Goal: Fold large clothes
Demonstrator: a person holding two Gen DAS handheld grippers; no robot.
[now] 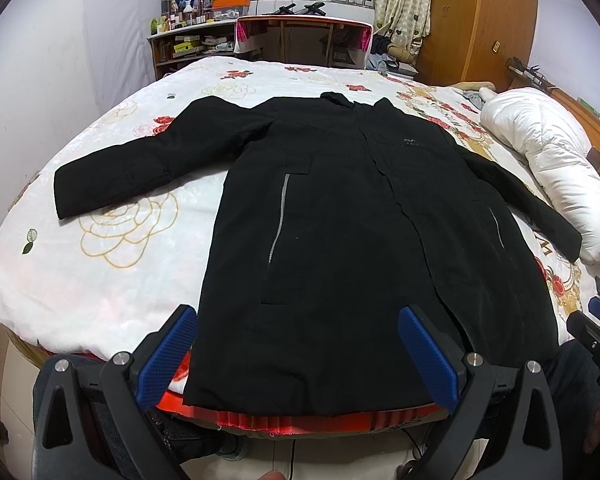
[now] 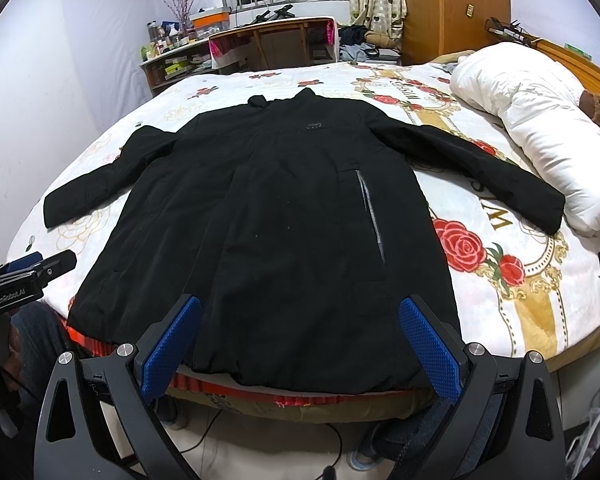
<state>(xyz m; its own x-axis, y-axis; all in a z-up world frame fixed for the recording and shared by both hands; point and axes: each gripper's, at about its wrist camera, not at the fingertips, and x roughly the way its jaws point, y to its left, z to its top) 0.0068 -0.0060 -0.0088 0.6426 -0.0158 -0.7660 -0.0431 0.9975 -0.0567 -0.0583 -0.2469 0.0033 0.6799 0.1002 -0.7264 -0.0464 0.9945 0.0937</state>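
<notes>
While both tools hover at the near edge of the bed (image 1: 80,280), a long black padded coat (image 1: 340,220) lies flat and face up on the white rose-printed bedspread (image 2: 500,248), sleeves spread to either side and hem at the near edge. The left hand-held gripper (image 1: 298,354) has its blue-padded fingers (image 1: 168,356) spread wide, holding nothing, above the hem. The right hand-held gripper (image 2: 300,346) is likewise wide apart and empty. A rolled white quilt (image 2: 540,120) lies beside the coat's right-hand sleeve.
</notes>
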